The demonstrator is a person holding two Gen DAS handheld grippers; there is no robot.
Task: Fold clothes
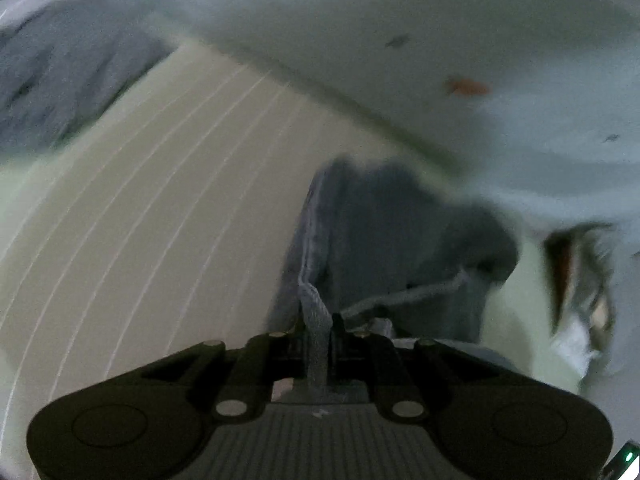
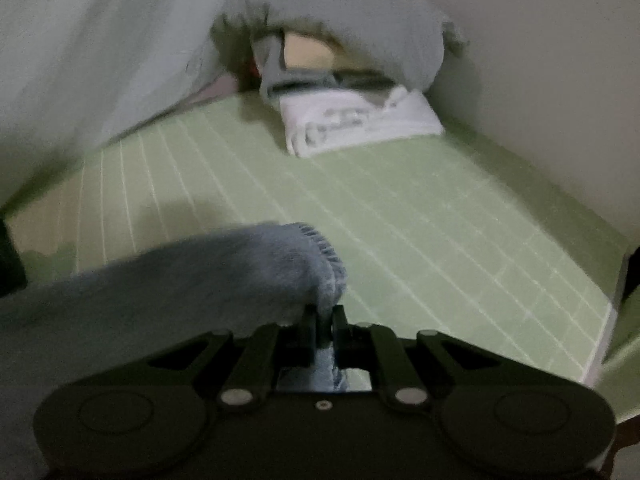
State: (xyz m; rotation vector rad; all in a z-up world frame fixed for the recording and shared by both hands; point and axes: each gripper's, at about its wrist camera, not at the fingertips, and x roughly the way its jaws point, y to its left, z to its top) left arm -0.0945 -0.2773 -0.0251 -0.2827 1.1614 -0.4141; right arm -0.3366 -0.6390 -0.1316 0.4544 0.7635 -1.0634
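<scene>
My left gripper (image 1: 318, 322) is shut on the hem of a blue-grey garment (image 1: 384, 240), which hangs forward from the jaws over the green grid mat (image 1: 160, 208). A drawstring (image 1: 408, 294) trails to the right of the fingers. My right gripper (image 2: 324, 316) is shut on another edge of the same blue-grey garment (image 2: 200, 276), whose stitched hem bunches just ahead of the jaws and stretches off to the left above the mat (image 2: 400, 220).
A folded white garment (image 2: 360, 126) lies at the mat's far edge, with a heap of grey clothes (image 2: 352, 20) behind it. A pale wall (image 1: 400, 20) runs along the mat. More dark cloth (image 1: 60, 80) lies at upper left in the left wrist view.
</scene>
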